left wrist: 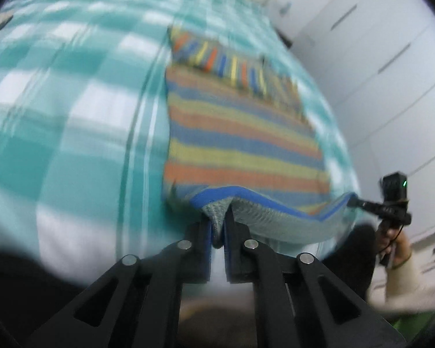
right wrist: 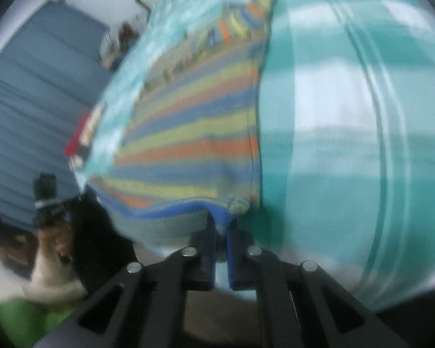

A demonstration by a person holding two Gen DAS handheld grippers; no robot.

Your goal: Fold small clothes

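Note:
A small striped garment [left wrist: 240, 133] in blue, yellow and orange lies on a teal checked bedsheet [left wrist: 72, 101]. My left gripper [left wrist: 217, 226] is shut on the garment's near blue-trimmed hem at its left corner, lifted off the sheet. My right gripper [right wrist: 221, 232] is shut on the same hem at the other corner of the garment [right wrist: 194, 133]. The right gripper also shows at the right of the left wrist view [left wrist: 353, 201], pinching the hem. Both views are blurred.
The bedsheet [right wrist: 348, 145] spreads widely beside the garment. White cupboard doors [left wrist: 377, 58] stand beyond the bed. The other hand-held gripper [right wrist: 47, 203] and a hand show at the left of the right wrist view, with a red object [right wrist: 78, 139] at the bed's edge.

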